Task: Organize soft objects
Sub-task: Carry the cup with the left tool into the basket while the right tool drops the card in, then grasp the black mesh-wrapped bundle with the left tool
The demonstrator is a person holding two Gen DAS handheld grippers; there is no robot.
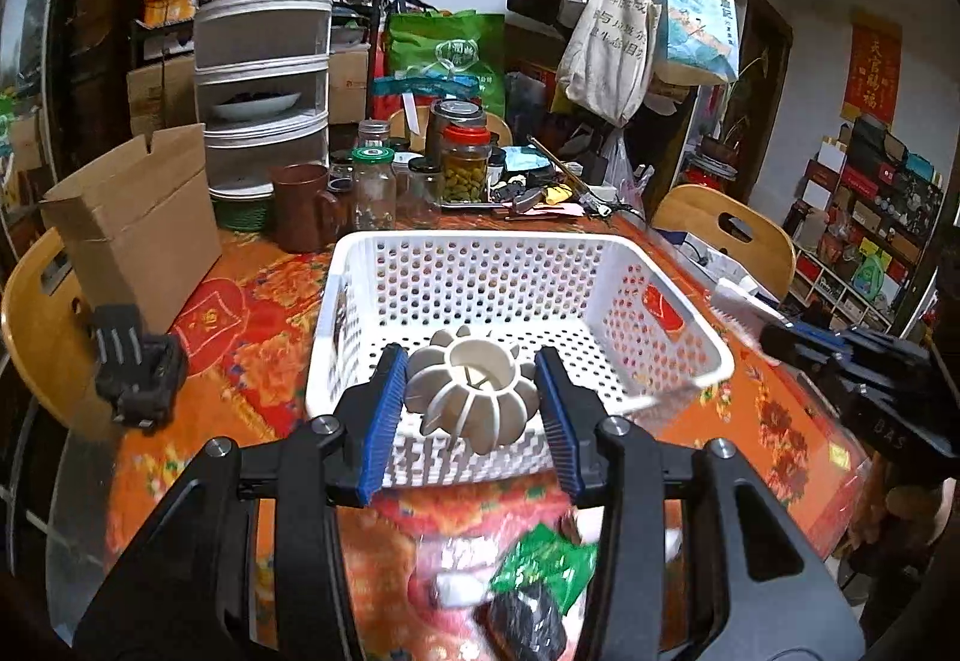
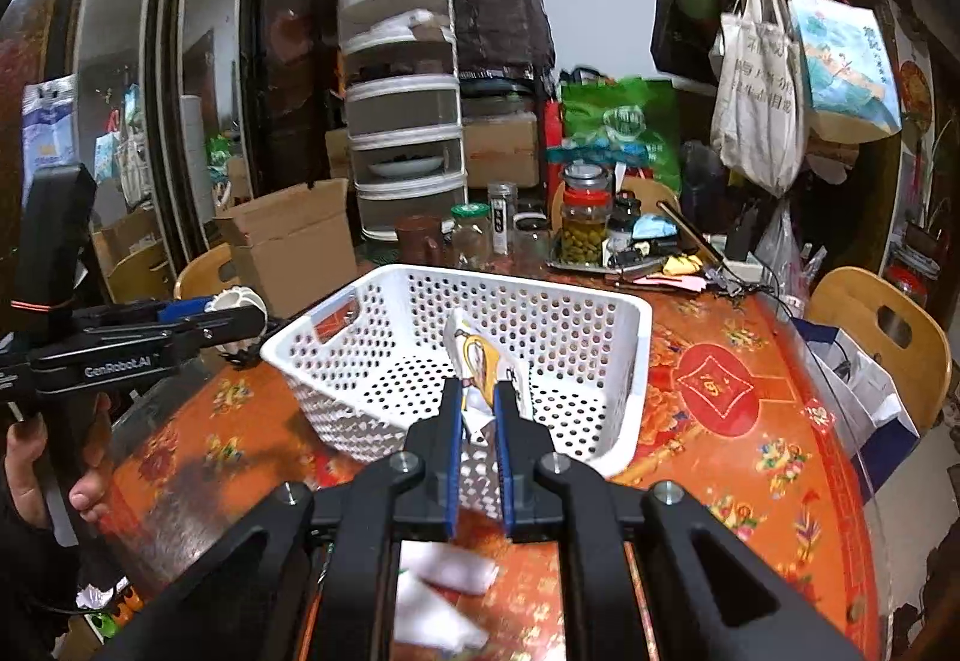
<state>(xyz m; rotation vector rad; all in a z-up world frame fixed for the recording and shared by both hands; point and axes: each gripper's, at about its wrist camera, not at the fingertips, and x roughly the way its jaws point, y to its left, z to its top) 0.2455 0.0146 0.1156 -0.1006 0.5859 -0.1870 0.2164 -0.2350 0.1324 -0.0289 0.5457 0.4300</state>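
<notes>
So my left gripper (image 1: pixel 471 397) is clamped on the white ribbed ball (image 1: pixel 470 394), a squishy pumpkin-shaped thing, blue pads (image 1: pixel 384 409) pressing it from both sides. I'm holding it over the near rim of the white basket (image 1: pixel 660 265), which looks empty inside from this side. My right gripper (image 2: pixel 480 397) is pinched tight on a crumpled packet (image 2: pixel 477 361), white with a yellow print, held up over the basket's near edge too. The basket sits on the orange flowery table (image 2: pixel 720 457). Below my left gripper there's a green packet (image 1: pixel 543 559) with something black next to it, both blurry. Under the right one some white bits (image 2: pixel 450 571) lie on the table, can't tell what.
</notes>
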